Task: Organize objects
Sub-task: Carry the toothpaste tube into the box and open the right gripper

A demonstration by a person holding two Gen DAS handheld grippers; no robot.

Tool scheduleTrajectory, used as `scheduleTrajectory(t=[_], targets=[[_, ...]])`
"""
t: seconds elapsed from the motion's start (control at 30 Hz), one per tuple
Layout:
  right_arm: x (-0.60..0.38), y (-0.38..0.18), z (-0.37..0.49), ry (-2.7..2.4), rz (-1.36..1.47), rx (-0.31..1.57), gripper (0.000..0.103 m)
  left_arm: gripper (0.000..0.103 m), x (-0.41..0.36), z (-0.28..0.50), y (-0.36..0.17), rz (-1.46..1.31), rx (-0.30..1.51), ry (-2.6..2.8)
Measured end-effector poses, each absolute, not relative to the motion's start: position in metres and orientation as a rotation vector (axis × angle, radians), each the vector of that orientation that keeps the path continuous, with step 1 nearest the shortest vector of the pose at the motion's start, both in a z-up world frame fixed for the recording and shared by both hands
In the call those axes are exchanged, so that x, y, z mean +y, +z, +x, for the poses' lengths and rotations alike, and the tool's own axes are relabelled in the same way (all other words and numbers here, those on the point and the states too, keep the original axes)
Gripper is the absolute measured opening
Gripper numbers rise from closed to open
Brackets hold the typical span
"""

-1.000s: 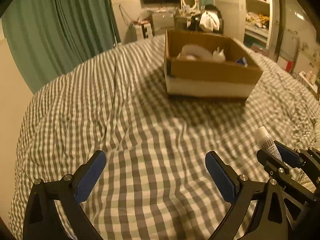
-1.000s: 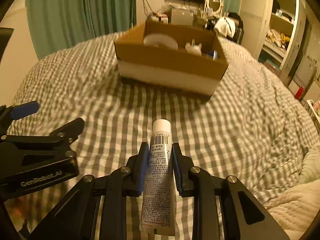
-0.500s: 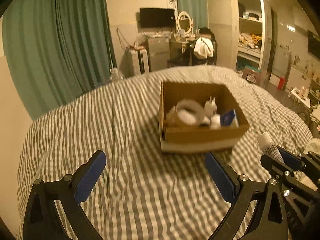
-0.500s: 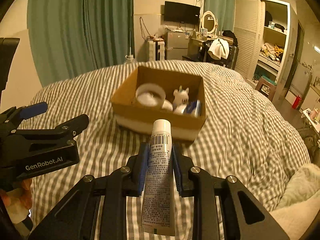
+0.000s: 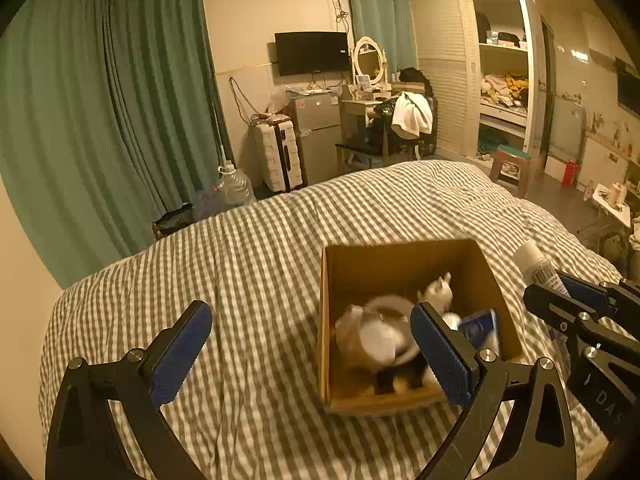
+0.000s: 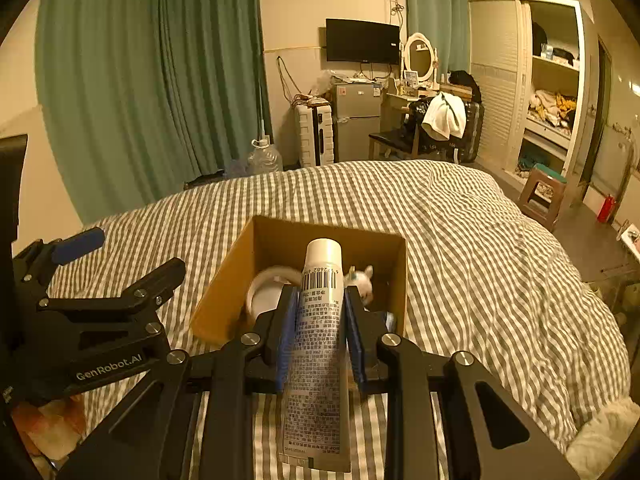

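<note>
White tube [image 6: 320, 320] is sitting pinched in the closed right tongs [image 6: 320, 312], cap hanging above the cardboard box [image 6: 224, 304] on the bed [image 6: 480, 248]; left tongs [image 5: 312, 344] are gaping wide, empty.

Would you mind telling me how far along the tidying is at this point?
Done: the cardboard box on the striped bed already holds a tape roll, a small white figure and a blue item. In hand: the right gripper clamps a white tube; the left gripper is open and holds nothing. Left: dropping the tube in.
</note>
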State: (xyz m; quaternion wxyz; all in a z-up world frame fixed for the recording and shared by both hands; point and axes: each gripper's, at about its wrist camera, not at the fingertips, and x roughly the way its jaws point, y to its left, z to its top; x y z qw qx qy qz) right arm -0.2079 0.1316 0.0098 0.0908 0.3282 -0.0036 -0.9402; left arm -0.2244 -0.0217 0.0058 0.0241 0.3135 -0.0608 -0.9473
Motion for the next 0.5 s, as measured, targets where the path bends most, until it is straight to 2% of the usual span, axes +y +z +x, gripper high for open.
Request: scheduleTrajectory(t=[0.5], targets=[[0.146, -0.044, -0.309, -2.761, 1.096, -0.072, 0.023, 0.102, -0.005, -0.3, -0.054, 1.062, -0.263, -2.875]])
